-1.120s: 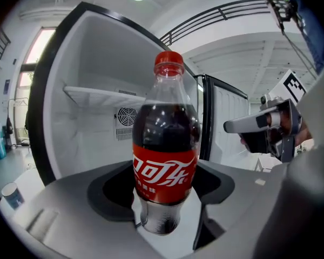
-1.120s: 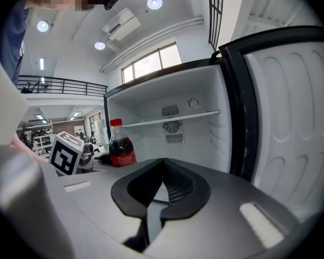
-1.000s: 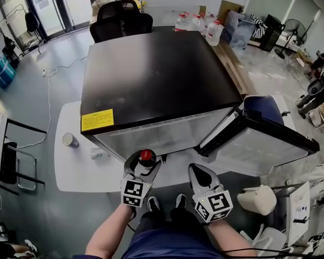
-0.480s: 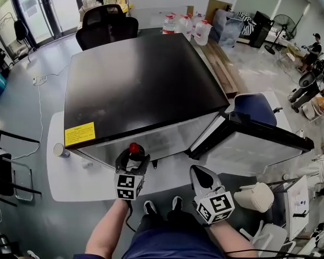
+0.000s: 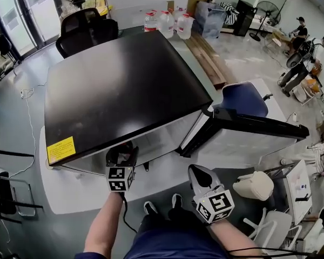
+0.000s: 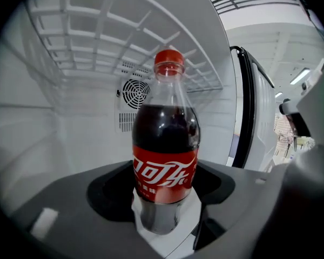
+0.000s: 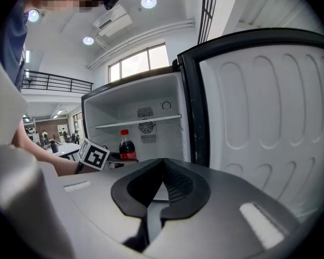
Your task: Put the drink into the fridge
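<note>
jaws of left gripper [image 5: 122, 156]: clamped low on the body of cola bottle [image 6: 166, 144], upright, red cap on. jaws of right gripper [image 5: 198, 178]: pressed together, nothing between; held back near open door [image 5: 254, 136].

change over the last second: left gripper carried forward from in front of fridge [image 5: 124, 85] to under its top edge; red cap, plain in head view before, now hidden beneath that edge.

bottle position: inside open compartment, wire shelf [image 6: 124, 42] overhead, round fan vent [image 6: 136, 93] on back wall behind. contact of base with fridge floor: cannot tell.

judged status: insertion nearly complete; set-down and release outstanding.
</note>
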Available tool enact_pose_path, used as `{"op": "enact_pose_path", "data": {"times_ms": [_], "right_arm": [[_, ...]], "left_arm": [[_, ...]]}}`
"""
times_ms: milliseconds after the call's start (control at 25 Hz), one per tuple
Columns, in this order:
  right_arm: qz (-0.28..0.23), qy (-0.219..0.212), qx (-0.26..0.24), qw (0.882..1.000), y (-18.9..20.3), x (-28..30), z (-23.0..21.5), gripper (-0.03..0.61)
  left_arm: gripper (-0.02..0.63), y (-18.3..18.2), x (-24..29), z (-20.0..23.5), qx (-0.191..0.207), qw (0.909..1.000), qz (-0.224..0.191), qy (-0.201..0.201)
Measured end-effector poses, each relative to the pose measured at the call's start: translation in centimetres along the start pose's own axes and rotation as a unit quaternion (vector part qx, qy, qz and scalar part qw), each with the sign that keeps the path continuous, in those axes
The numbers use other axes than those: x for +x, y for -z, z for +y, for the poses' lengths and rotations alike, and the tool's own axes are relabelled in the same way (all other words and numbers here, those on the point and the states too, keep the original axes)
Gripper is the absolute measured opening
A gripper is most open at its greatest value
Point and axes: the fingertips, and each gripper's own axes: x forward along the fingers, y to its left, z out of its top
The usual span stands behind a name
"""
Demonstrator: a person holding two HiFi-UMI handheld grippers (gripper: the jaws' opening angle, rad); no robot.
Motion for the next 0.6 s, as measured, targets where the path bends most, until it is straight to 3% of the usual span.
{"op": "enact_pose_path", "data": {"times_ms": [600], "right_arm": [[0.008, 0.028, 0.029, 0.999, 0.9, -1.3, -1.5, 0.006]], "left_arm": [[0.318, -1.2, 3.9, 2.5, -0.013, 0.9997, 0.004, -0.019]]}}
